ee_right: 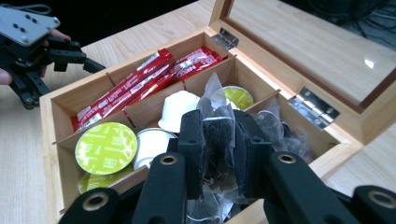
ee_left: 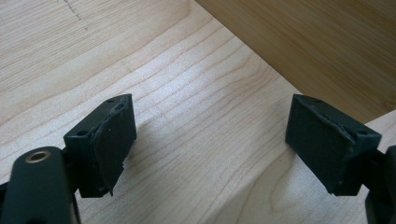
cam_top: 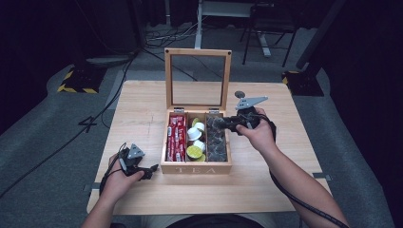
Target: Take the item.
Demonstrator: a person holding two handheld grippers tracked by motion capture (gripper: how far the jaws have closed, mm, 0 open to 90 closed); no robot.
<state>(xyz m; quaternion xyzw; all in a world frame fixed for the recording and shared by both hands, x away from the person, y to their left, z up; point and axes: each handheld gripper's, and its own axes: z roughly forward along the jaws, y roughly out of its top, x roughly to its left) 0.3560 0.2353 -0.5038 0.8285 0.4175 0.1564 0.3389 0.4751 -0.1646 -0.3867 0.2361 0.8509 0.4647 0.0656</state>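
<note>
Tea bag (ee_right: 218, 144) in a clear crinkled wrapper is pinched between the pads of the right gripper (ee_right: 219, 154); it sits just above the right-hand compartment of the wooden box (cam_top: 196, 167), where more of the same dark bags (cam_top: 217, 140) lie heaped; judged from this, the step in hand is lifting one bag out of that compartment; in the high view the right gripper (cam_top: 227, 124) reaches in over the compartment from the right side

Left gripper (ee_left: 210, 140) has its jaws spread wide with nothing between them; it rests low on the surface (ee_left: 196, 93), just beside the front left corner of the box; in the high view the left gripper (cam_top: 151, 170) lies by that same corner

Other contents: red stick packets (ee_right: 135, 86) fill the left compartment; the middle one holds capsules, some with green foil tops (ee_right: 106, 148), some white (ee_right: 180, 109); the glass lid (cam_top: 197, 78) stands upright on its hinges behind

Handling, as a judgement: the bag is very light and soft; the wrapper is slick and crumples under pressure, so it may slide or twist in the pads; contents can be crushed by a hard squeeze; best hold is across the flat middle of the wrapper or on its sealed edge, with moderate pressure; neighbouring bags may cling and come up with it; whether one is caught cannot be told from these views
</note>
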